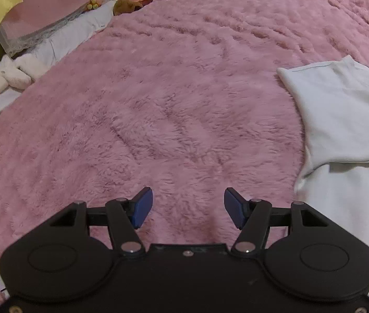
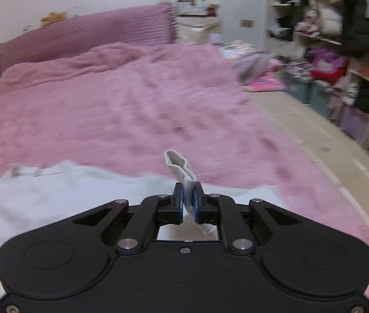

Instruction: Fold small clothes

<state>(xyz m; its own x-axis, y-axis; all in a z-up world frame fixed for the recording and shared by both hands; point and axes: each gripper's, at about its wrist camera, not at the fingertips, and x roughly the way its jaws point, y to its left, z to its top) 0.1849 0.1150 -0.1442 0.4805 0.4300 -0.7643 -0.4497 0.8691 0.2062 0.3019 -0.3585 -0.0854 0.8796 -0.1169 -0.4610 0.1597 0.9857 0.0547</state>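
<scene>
Left wrist view: we find the left gripper (image 1: 188, 207) with its blue-padded fingers (image 1: 141, 208) spread wide and nothing between them. It sits above the fluffy pink blanket (image 1: 174, 96) that covers the bed. We note the pale, near-white garment (image 1: 346, 120) lying on this blanket at the right side of the frame, apart from the left gripper. Its upper part lies flat and smooth with a straight stitched edge, folded over a lower layer that runs off the bottom right corner. A small white tag or ribbon shows at its far edge. Beyond the blanket on the left we record a brown plush toy (image 1: 125, 5) and some white soft items (image 1: 4, 74).

Right wrist view: we find the right gripper (image 2: 189, 201) closed tight on a fold of the same garment (image 2: 54, 195). A short doubled hem stands up past the fingertips, its edge curled into a loop, and a bit of cloth hangs below the pads. The rest of the garment spreads out flat on the blanket (image 2: 132, 109) to the left of and beneath the gripper. This view is blurred, so we cannot judge finer fabric detail. A purple headboard (image 2: 85, 35) and cluttered shelves (image 2: 340, 41) stand in the background.
</scene>
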